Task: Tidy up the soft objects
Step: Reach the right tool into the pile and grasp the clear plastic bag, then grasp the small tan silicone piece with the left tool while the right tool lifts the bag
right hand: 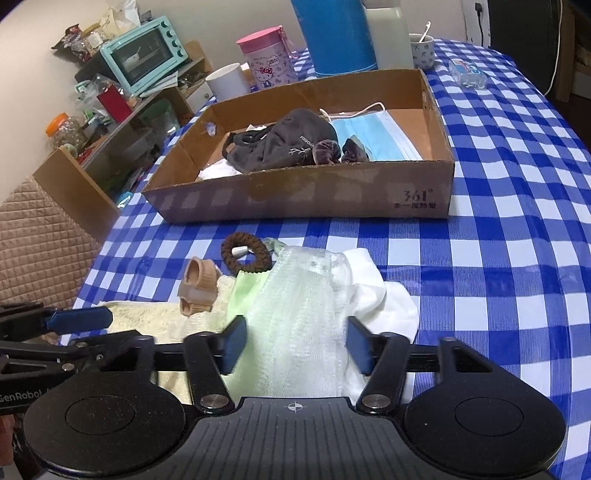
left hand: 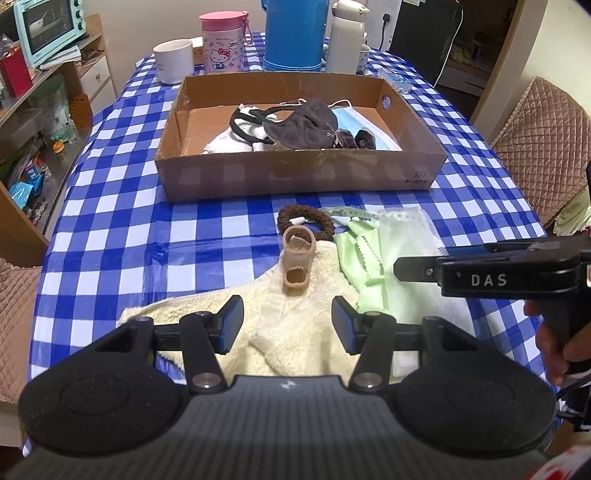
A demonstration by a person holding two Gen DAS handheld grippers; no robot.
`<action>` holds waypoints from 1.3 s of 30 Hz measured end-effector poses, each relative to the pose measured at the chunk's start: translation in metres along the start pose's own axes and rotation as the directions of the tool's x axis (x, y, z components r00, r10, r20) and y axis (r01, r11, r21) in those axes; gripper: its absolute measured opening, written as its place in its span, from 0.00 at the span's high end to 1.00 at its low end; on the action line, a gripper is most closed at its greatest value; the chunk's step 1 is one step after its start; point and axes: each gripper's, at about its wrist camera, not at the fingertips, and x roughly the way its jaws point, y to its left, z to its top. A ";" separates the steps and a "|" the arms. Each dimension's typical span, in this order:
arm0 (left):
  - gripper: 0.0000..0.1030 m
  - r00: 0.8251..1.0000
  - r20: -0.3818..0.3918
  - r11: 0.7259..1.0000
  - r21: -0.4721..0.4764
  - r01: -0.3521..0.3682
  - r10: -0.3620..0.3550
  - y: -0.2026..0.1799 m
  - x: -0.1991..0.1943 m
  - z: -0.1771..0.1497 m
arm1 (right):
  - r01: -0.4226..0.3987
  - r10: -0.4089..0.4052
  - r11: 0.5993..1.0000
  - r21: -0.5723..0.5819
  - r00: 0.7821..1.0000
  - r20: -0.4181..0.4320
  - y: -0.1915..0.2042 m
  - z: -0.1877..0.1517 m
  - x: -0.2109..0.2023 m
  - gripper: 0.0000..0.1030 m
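Note:
My left gripper (left hand: 288, 320) hangs open just above a cream towel (left hand: 295, 343), with nothing pinched between its blue pads. A tan tube-shaped soft piece (left hand: 297, 258) lies on the towel's far end, with a brown hair tie (left hand: 306, 221) behind it. My right gripper (right hand: 297, 341) straddles a translucent mesh cloth (right hand: 303, 314), which lies over a white cloth (right hand: 384, 295) and beside a light green cloth (right hand: 245, 291). Its pads flank the mesh without clearly squeezing it. The cardboard box (left hand: 295, 177) beyond holds a grey cloth (left hand: 306, 122), a blue mask (right hand: 380, 136) and white fabric.
A white mug (left hand: 173, 61), a pink cup (left hand: 223, 42), a blue flask (left hand: 293, 35) and a white bottle (left hand: 345, 40) stand behind the box. A quilted chair (left hand: 539, 140) is at the right, and a cluttered shelf with a turquoise oven (left hand: 48, 27) at the left.

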 end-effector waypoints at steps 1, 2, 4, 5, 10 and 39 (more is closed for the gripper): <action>0.52 1.000 0.001 1.000 0.003 0.003 -0.003 0.000 0.002 0.001 | -0.003 0.003 1.000 -0.001 1.000 -0.001 0.000 0.000 0.001 0.52; 0.52 1.000 0.001 1.000 0.005 0.005 -0.005 -0.001 0.003 0.002 | -0.005 0.005 1.000 -0.003 1.000 -0.001 -0.001 0.000 0.001 0.56; 0.52 1.000 0.001 1.000 0.010 0.008 -0.008 -0.001 0.005 0.004 | 0.000 0.001 1.000 -0.016 1.000 0.005 0.000 0.000 0.001 0.71; 0.52 1.000 0.000 1.000 0.011 0.009 -0.009 -0.001 0.006 0.005 | 0.004 -0.004 1.000 -0.024 1.000 0.009 0.000 0.000 -0.001 0.75; 0.52 1.000 0.001 1.000 0.015 0.013 -0.013 0.000 0.008 0.006 | -0.004 0.007 0.999 -0.054 0.998 0.056 -0.001 0.000 -0.017 0.91; 0.63 0.998 -0.023 0.998 0.034 0.052 -0.051 0.005 0.046 0.013 | -0.017 0.006 0.999 0.031 0.950 0.311 -0.043 0.013 -0.101 0.94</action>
